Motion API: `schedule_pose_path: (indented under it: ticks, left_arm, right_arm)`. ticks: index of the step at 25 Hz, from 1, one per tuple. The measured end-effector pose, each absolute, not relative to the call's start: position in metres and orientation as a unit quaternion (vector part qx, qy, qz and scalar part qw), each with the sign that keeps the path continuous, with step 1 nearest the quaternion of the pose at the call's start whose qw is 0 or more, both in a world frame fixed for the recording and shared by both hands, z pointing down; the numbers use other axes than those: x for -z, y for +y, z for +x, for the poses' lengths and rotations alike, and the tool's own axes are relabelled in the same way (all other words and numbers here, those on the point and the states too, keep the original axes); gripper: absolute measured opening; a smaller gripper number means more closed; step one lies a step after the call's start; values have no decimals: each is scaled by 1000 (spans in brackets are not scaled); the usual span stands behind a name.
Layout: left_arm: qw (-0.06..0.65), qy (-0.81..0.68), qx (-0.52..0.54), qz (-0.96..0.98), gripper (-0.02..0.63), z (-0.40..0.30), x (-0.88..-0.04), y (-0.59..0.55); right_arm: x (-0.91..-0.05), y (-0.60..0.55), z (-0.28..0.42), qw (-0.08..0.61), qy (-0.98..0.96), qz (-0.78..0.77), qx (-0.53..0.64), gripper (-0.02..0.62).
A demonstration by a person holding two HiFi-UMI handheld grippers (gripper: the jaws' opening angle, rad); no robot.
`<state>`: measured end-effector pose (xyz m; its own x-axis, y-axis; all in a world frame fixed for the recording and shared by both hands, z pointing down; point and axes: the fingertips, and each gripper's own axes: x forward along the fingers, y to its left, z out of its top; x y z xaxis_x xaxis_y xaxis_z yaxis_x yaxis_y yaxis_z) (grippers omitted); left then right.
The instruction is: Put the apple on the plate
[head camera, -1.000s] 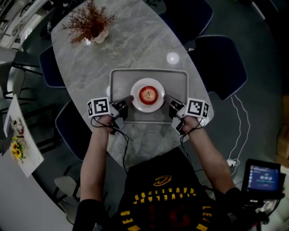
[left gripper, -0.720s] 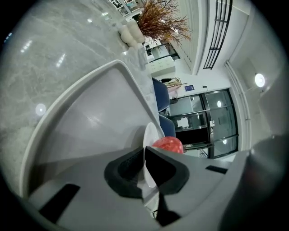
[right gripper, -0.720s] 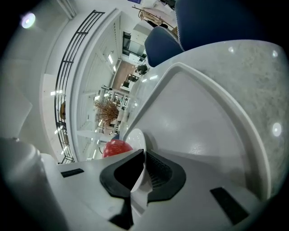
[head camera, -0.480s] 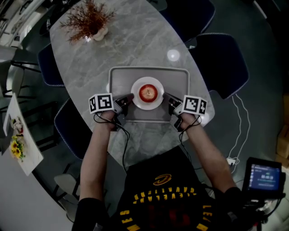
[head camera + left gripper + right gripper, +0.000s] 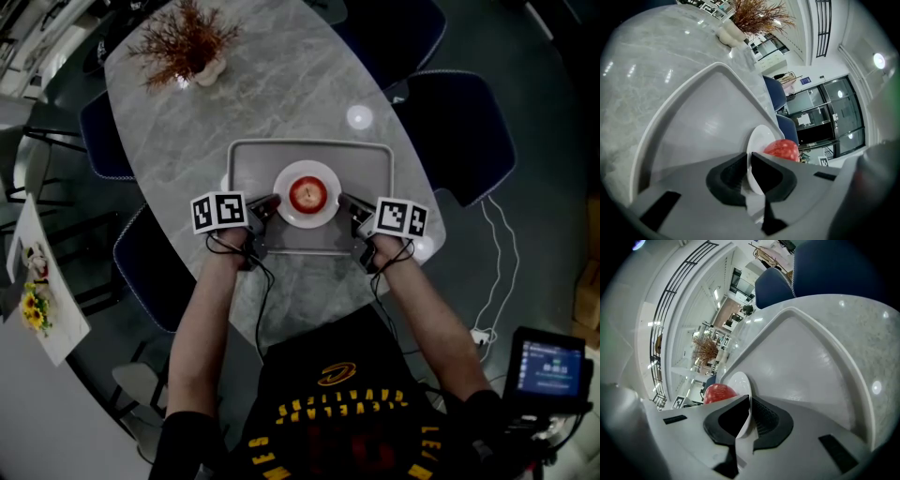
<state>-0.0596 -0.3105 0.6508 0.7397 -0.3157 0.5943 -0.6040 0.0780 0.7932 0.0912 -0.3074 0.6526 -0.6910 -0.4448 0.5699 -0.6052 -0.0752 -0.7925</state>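
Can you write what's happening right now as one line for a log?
apple: on plate | plate: on tray | left gripper: shut on plate rim | right gripper: shut on plate rim

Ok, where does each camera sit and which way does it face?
Head view: head-mounted, facing steeply down at the table; forearms, left gripper and right gripper show.
Left gripper view: on the left gripper, facing across the tray; its fingers pinch the plate.
Right gripper view: on the right gripper, facing the opposite rim; fingers pinch it.
Shared: apple on plate.

Left gripper [image 5: 267, 202], right gripper [image 5: 346, 201] each clamped on plate [image 5: 307, 168] rim
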Motion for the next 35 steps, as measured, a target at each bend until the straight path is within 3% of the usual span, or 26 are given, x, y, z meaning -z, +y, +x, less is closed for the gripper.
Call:
schedule_pose_path:
  ticks: [7, 11, 14, 25, 35]
  left_arm:
    - [596, -378, -169, 688, 31, -59, -654, -313]
    - [508, -413, -236, 718, 40, -75, -639, -304]
    - [429, -450, -256, 740, 40, -93, -616, -301]
    - [230, -473, -177, 832, 2, -58, -505, -270]
    - [185, -458, -80, 866, 2, -9, -417, -229]
  right_arm:
    - [-654, -311, 92, 124, -700, 407, -574, 28]
    - [-633, -308, 88, 211, -748, 437, -453, 29]
    - [-609, -305, 86, 229, -771, 449, -390, 29]
    - [-510, -281, 87, 147, -862, 447, -191, 27]
    - [-429, -252, 86, 70, -879, 458, -110, 6]
